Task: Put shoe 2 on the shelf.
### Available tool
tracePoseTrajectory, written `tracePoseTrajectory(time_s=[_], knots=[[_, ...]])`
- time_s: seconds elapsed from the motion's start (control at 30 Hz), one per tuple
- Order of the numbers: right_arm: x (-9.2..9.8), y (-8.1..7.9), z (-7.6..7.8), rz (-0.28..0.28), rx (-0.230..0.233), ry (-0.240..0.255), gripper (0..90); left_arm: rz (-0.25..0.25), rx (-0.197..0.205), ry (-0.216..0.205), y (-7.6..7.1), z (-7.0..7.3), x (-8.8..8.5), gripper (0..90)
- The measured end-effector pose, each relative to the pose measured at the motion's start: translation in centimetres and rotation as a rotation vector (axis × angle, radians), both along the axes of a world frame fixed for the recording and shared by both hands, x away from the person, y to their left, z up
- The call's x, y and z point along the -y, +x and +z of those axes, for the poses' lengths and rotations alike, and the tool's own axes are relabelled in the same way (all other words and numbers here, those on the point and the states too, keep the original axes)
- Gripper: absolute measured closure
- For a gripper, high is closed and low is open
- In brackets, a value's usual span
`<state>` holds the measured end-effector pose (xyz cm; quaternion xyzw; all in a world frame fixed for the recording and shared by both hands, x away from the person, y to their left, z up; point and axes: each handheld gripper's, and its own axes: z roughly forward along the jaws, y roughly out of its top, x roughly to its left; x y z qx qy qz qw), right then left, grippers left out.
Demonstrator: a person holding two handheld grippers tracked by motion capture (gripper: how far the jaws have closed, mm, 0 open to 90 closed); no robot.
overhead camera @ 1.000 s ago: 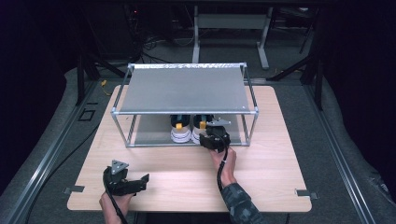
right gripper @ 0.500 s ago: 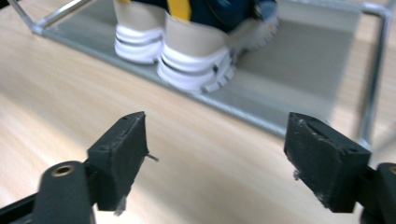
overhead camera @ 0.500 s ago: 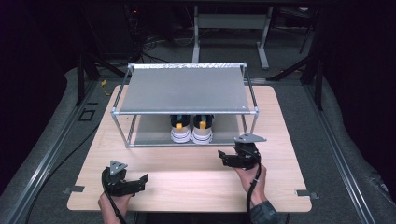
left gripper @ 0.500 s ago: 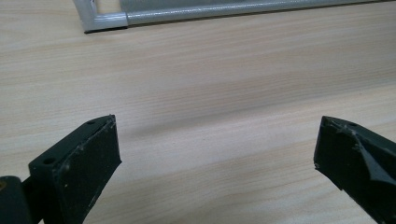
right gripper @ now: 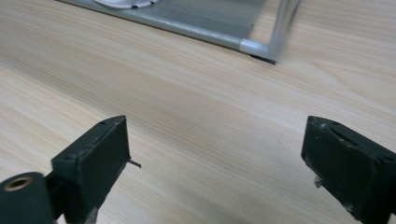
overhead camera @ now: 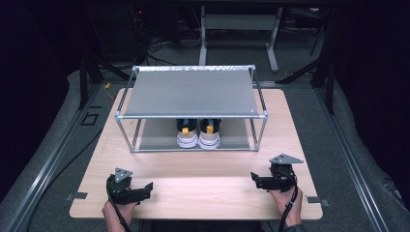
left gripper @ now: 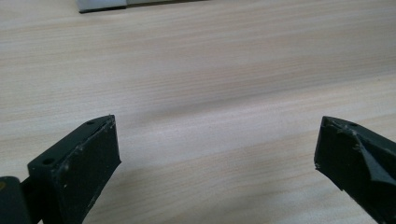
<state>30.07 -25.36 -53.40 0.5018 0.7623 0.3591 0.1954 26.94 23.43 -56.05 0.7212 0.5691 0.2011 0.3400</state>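
Two grippers are held low over the near edge of the wooden table (overhead camera: 193, 188), well apart: the left gripper (overhead camera: 145, 192) with jaws spread wide and nothing between them, the right gripper (overhead camera: 255, 180) likewise empty, its jaws having just been opening. Farther off, a pair of white sneakers (overhead camera: 198, 137) is set side by side on the lower shelf of the metal shoe rack (overhead camera: 191, 94). Each shoe is judged light and fairly soft; a hold on the firmer heel collar is advised.
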Motion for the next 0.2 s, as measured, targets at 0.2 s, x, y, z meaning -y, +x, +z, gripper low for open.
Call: tracePoseTrajectory(time_s=[0.2], knots=[[1.3,-0.1,-1.4,0.001,-0.018,-0.002,0.0,-0.003,-0.006,0.004,0.0,0.0,0.0,0.1]])
